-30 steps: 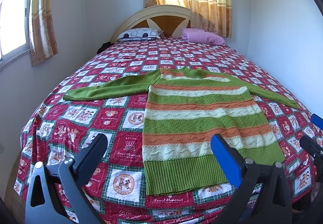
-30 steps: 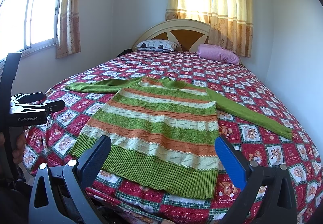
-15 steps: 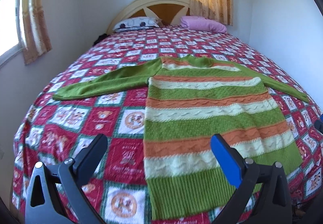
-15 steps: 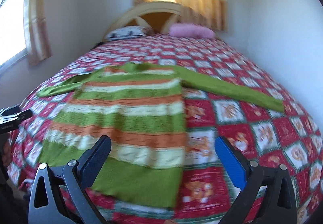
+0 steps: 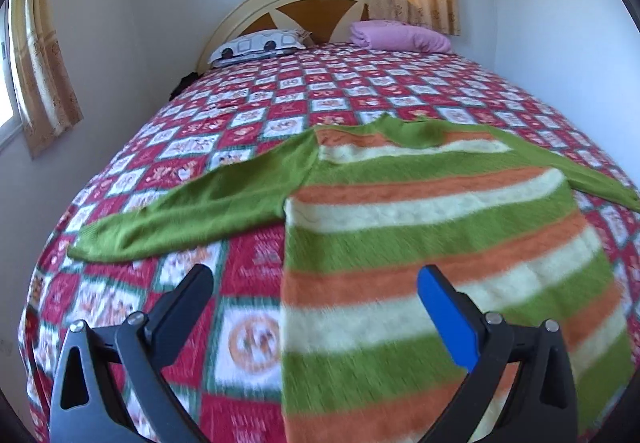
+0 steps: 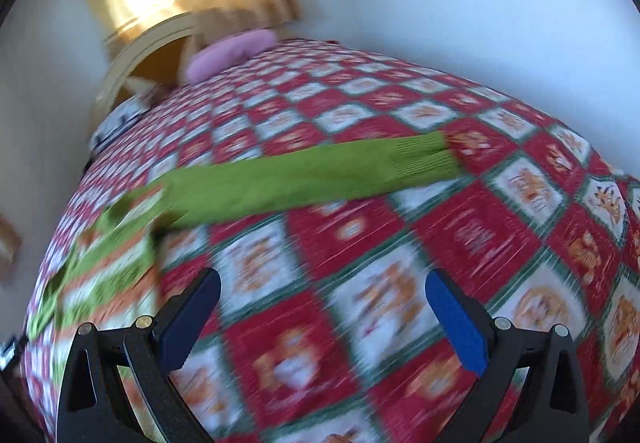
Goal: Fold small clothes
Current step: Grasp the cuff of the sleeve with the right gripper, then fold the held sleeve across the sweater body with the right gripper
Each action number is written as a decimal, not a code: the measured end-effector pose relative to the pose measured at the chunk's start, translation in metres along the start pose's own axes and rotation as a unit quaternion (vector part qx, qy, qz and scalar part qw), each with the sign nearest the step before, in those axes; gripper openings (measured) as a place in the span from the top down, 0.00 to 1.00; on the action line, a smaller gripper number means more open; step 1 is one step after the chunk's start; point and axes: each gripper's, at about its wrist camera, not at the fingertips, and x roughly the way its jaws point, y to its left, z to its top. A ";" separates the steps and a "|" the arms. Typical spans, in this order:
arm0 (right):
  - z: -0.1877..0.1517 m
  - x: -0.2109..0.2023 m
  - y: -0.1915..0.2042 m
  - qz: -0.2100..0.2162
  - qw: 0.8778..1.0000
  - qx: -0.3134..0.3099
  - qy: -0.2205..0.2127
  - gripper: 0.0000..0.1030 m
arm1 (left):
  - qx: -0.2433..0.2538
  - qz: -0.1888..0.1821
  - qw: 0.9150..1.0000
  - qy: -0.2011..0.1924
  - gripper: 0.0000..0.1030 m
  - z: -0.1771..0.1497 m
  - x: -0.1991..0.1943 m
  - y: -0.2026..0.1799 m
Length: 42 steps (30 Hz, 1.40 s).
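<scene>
Knitwear fills our left wrist view: a green, orange and cream striped knitted sweater (image 5: 432, 227) lies flat on the red, white and green checked bedspread (image 5: 248, 343). Its body runs from centre toward 5 o'clock, and one plain green sleeve (image 5: 188, 215) stretches out toward 9 o'clock. Our left gripper (image 5: 314, 293) hovers above the sweater's left edge with its jaws spread wide, gripping nothing; the black finger (image 5: 184, 307) sits over bedspread, the blue-faced finger (image 5: 444, 315) over the stripes. At 12 o'clock we see a cream and brown arched headboard (image 5: 308, 3), with a white patterned pillow (image 5: 260, 45) and a pink pillow (image 5: 400, 37) in front of it.

In the right wrist view, blurred and tilted, the sweater's other green sleeve (image 6: 312, 179) crosses the frame from 9 o'clock toward 2 o'clock, its ribbed cuff (image 6: 424, 159) flat on the bedspread (image 6: 480, 235). The striped body (image 6: 104, 263) shows at 9 o'clock. Our right gripper (image 6: 322, 295) is likewise wide open and empty, above bare bedspread, below the sleeve and apart from it.
</scene>
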 end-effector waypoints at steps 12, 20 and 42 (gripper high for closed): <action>0.095 0.085 -0.075 -0.066 0.996 0.055 0.022 0.18 | -0.016 0.063 0.998 0.024 0.00 0.027 0.066 0.024; 0.100 0.132 -0.068 -0.096 0.993 0.007 0.075 0.51 | -0.028 0.066 0.997 0.037 0.00 0.030 0.086 0.028; 0.195 0.017 0.067 -0.036 0.995 -0.086 -0.039 0.91 | -0.061 0.045 0.997 0.021 0.00 0.023 0.076 0.053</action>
